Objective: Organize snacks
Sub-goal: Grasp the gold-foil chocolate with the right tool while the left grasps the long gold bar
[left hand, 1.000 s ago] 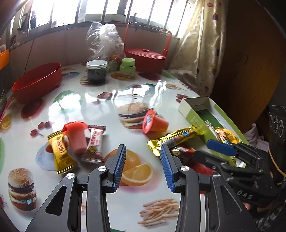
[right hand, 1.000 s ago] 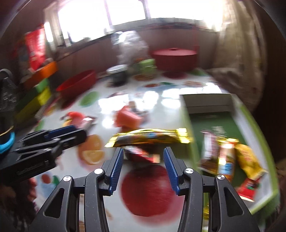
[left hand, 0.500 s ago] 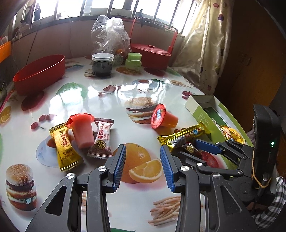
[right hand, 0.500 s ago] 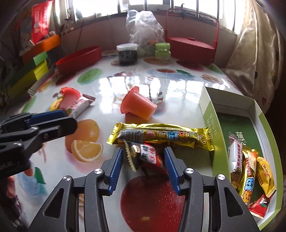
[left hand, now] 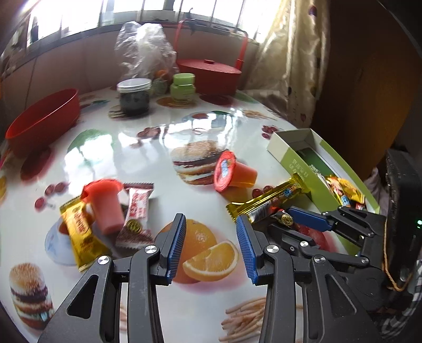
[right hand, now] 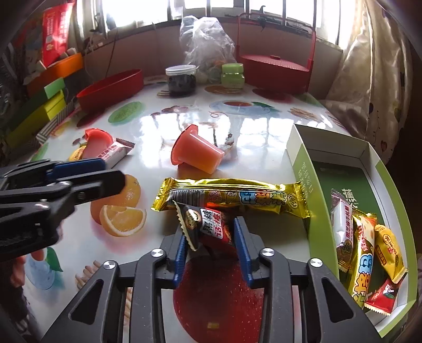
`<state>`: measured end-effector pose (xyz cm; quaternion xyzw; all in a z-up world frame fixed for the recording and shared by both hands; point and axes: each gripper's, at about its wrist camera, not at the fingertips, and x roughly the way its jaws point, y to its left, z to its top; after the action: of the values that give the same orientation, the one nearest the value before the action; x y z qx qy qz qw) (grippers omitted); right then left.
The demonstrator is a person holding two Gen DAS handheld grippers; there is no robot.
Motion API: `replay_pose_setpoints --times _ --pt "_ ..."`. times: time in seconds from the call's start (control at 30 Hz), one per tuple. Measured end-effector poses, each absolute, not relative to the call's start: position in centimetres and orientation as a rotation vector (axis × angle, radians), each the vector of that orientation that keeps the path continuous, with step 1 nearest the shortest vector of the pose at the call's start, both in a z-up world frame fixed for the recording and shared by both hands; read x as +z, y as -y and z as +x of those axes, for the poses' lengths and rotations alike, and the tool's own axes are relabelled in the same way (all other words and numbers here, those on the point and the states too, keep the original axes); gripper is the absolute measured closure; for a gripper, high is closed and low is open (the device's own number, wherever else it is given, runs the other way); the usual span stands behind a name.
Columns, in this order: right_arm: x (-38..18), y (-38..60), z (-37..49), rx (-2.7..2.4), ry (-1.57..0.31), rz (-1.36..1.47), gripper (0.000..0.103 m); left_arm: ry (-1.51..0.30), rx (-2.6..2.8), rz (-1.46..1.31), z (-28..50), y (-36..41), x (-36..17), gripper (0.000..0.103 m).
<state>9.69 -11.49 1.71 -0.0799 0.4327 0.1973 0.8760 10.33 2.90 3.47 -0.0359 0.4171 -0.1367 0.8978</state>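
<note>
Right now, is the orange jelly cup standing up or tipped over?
Tipped over. The jelly cup lies on its side on the table.

Bright room w/ round table by windows

Windows [right hand: 200,10] run along far wall, strong daylight, glare on glossy table [left hand: 147,137] w/ printed food pics; patterned curtain [left hand: 292,58] at right; dark wood panel [left hand: 369,87] beside it; low beige wall [right hand: 147,55] under windows.

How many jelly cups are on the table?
2: one jelly cup lies on its side mid-table, behind the long gold bar; the other sits among wrapped snacks at the left. None visible elsewhere.
</note>
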Motion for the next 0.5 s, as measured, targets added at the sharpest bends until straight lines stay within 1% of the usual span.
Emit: replay_pose_setpoints --times 0.33,0.5 --pt "2.5 12.7 8.2 0.405 -0.862 -0.128 0.080 -0.868 -0.386 -0.008 11.7 -0.6 3.5 0.062" --pt "3.2 14.5 7.3 0.387 -0.848 -0.052 0.083 -0.868 -0.462 0.029 12.3 1.0 3.6 0.062"
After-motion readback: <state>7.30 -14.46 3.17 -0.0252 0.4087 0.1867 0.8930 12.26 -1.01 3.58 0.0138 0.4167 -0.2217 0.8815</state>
